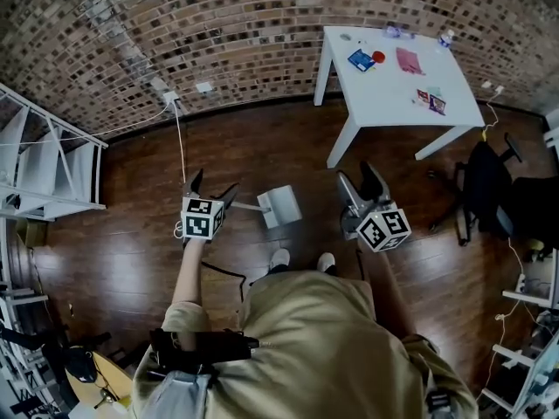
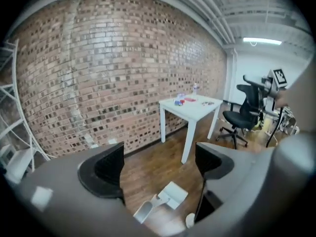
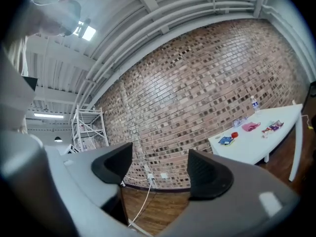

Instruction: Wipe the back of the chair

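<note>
head view: black wheeled office chair (image 1: 485, 182) on wood floor, near white table's (image 1: 393, 94) right corner; left gripper (image 1: 212, 186), right gripper (image 1: 362, 180) gaping | left gripper view: jaws apart, empty; chair upright beyond table | right gripper view: jaws apart, empty

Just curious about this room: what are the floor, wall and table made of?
Floor: seemingly dark wood planks, slightly glossy, with visible board seams. Wall: bare brick, matte, with mortar lines. Table: smooth white surface, perhaps painted wood or laminate; can't tell.
</note>
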`<state>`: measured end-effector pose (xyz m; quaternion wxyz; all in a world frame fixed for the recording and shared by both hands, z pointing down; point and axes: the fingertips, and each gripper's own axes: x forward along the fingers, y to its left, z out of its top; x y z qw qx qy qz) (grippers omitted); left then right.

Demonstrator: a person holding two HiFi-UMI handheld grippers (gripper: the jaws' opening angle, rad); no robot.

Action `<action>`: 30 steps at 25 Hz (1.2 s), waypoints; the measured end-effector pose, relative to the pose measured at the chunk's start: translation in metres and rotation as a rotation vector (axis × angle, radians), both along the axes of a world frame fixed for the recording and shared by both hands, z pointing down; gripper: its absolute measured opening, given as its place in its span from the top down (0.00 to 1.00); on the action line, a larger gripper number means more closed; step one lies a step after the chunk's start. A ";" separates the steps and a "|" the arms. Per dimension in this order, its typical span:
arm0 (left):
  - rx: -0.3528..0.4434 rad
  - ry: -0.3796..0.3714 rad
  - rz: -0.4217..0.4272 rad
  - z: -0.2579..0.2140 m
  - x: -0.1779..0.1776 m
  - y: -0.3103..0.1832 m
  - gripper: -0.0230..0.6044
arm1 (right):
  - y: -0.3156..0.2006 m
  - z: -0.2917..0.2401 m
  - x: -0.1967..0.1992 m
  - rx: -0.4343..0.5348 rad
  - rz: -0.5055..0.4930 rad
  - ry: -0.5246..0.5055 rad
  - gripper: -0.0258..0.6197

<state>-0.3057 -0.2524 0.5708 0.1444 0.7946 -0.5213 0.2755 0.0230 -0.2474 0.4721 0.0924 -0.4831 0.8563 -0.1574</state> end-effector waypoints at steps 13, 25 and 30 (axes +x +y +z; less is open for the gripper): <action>0.379 0.219 -0.034 -0.141 0.113 -0.003 0.37 | 0.023 -0.052 0.038 0.107 0.110 0.008 0.43; 0.569 0.190 -0.121 -0.190 0.149 0.023 0.40 | 0.053 -0.076 0.080 0.165 0.379 0.238 0.39; 0.601 0.121 -0.131 -0.176 0.159 0.023 0.40 | 0.061 -0.078 0.103 0.141 0.500 0.361 0.37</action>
